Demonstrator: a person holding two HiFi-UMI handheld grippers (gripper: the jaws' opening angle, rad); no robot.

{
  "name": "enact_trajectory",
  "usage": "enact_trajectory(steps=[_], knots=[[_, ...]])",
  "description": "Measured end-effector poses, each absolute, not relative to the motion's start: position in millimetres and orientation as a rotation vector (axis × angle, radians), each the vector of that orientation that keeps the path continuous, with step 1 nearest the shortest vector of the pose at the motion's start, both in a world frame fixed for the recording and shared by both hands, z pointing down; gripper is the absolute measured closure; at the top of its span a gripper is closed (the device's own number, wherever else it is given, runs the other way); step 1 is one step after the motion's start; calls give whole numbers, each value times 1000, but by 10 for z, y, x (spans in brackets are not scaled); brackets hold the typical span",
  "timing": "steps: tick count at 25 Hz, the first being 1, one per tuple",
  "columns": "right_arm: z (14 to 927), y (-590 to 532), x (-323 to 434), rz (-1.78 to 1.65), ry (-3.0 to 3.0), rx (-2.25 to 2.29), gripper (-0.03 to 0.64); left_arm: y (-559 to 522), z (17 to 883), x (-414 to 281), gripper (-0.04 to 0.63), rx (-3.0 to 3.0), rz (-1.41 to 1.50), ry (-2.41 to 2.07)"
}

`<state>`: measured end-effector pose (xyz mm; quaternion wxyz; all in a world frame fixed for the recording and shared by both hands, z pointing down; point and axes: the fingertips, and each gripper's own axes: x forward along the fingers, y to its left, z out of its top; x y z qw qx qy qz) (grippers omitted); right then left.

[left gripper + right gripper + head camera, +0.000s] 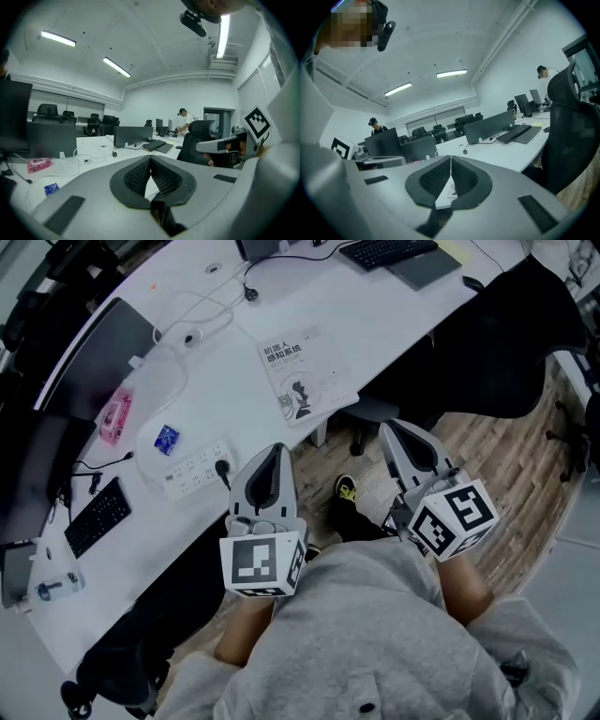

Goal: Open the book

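Note:
The book point(302, 379) lies closed on the white desk point(394, 315), near its front edge, with a white cover and dark print. My left gripper point(278, 448) hovers at the desk's edge, below and a little left of the book, jaws closed on nothing. My right gripper point(389, 427) is off the desk to the book's lower right, above the floor, also shut and empty. In the right gripper view the jaw tips point(450, 159) meet, and a bit of the book point(449, 190) shows through the gap below them. In the left gripper view the tips point(150, 159) meet too.
A power strip point(192, 470), a blue packet point(167, 439) and a pink item point(114, 416) lie left of the book, with cables point(202, 320) behind. A black office chair point(487, 343) stands right of the book. Keyboards point(97, 516) point(386, 249) and a monitor point(103, 348) are on the desk.

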<state>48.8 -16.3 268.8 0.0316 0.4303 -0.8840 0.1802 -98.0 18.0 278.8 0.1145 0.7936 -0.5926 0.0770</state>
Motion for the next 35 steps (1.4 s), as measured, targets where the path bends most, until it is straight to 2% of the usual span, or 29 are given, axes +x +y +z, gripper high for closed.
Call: enact_trajectory(steps=[15,35], knots=[[2702,-908,744,613,-2764,1263,589,-490,2738,-899,583,2237,256,-1856],[2828,-1246,897,696,-2790,1203,589,-805,2722,-783,583,2200,309,-1927]])
